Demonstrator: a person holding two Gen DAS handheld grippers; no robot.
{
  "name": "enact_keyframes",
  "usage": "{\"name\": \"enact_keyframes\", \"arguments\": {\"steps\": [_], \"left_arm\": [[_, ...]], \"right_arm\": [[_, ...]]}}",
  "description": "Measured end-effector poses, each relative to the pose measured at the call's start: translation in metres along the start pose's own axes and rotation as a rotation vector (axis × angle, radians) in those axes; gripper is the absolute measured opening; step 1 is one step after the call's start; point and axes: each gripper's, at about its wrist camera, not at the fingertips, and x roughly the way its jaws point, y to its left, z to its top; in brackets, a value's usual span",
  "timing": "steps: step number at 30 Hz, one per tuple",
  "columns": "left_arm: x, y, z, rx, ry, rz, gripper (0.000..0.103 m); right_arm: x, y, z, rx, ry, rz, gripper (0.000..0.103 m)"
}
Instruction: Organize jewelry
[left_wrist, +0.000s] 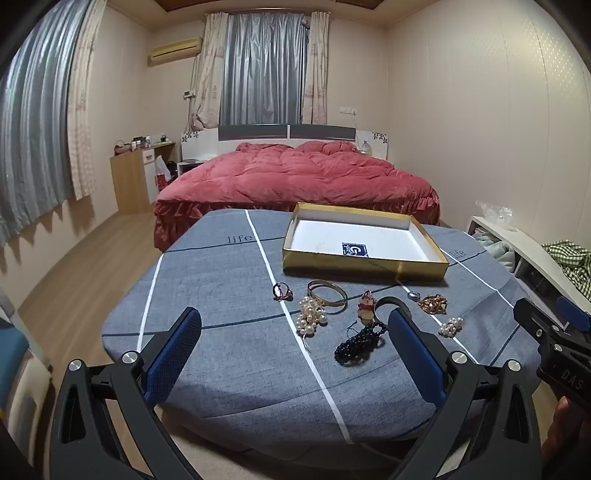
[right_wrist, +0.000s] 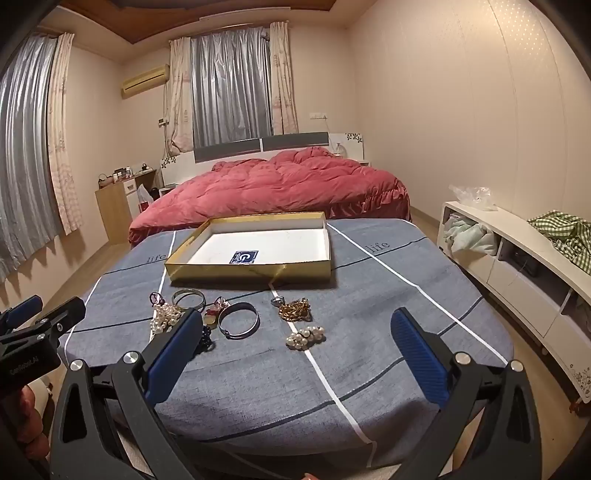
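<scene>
A shallow gold box (left_wrist: 364, 264) (right_wrist: 247, 275) with a white inside stands empty at the far side of the cloth-covered table (left_wrist: 229, 280). In front of it lies jewelry: a pink ring (left_wrist: 282, 290), a gold bangle (left_wrist: 328, 291), a pearl cluster (left_wrist: 312, 319), a black bead string (left_wrist: 360, 341), a dark bangle (right_wrist: 238, 319), a gold chain (right_wrist: 295, 310) and a small pearl piece (right_wrist: 306, 336). My left gripper (left_wrist: 295, 332) is open and empty above the table's near edge. My right gripper (right_wrist: 293, 334) is open and empty there too.
A bed with a red quilt (left_wrist: 295, 177) stands beyond the table. A white low shelf (right_wrist: 517, 273) with clothes runs along the right. A wooden desk (left_wrist: 136, 173) stands at the left wall. The right gripper's body shows in the left wrist view (left_wrist: 554, 339).
</scene>
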Motion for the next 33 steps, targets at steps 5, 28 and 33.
{"name": "enact_keyframes", "arguments": {"steps": [5,28,33], "left_arm": [[-0.0006,-0.0004,0.0000,0.000,0.001,0.000,0.098],[-0.0001,0.0003,0.0001,-0.004,0.004,-0.001,0.098],[0.0001,0.0000,0.0000,-0.002,0.003,-0.002,0.098]], "right_arm": [[0.0002,-0.0002,-0.0001,0.004,-0.002,0.003,0.000],[0.0019,-0.0005,-0.0002,0.008,-0.004,0.005,0.000],[0.0002,0.0007,-0.0003,0.010,-0.008,0.003,0.000]]}}
